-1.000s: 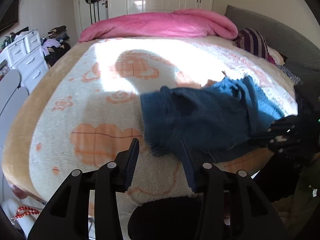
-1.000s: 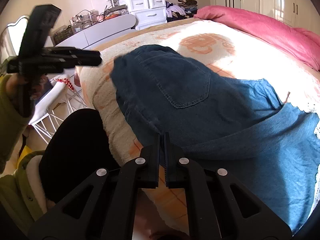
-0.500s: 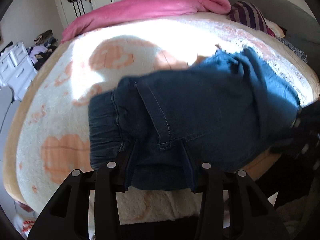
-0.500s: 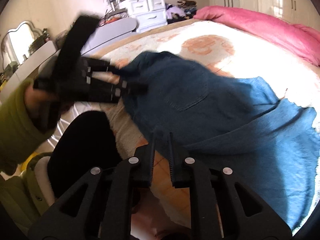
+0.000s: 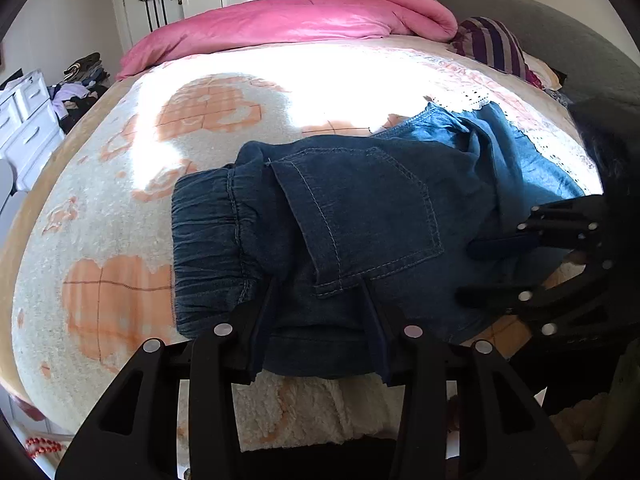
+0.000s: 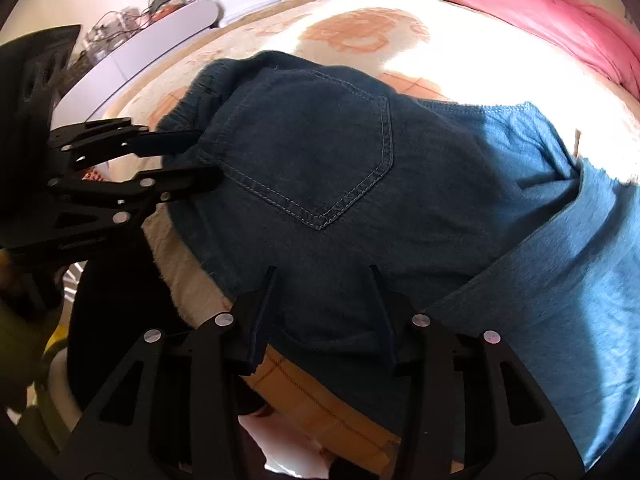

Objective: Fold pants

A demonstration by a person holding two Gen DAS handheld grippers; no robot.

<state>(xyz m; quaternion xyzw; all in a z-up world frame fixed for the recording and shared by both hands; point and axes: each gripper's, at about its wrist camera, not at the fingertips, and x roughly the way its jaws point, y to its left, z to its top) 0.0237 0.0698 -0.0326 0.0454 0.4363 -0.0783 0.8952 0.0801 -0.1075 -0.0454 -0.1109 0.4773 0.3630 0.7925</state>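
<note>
Currently the pants lie on the bed near its front edge, waistband to the left, back pocket facing up, lighter legs trailing to the right; the left hand-held gripper stands open with its jaws spread either side of the near hem by the waistband; the right hand-held gripper is likewise open, jaws astride the near edge below the pocket. Neither grips cloth yet. To perform the step well, seat both jaws fully over the doubled edge before closing; take all layers together; lift both ends level so the seam stays straight; avoid catching the fleece blanket beneath.
</note>
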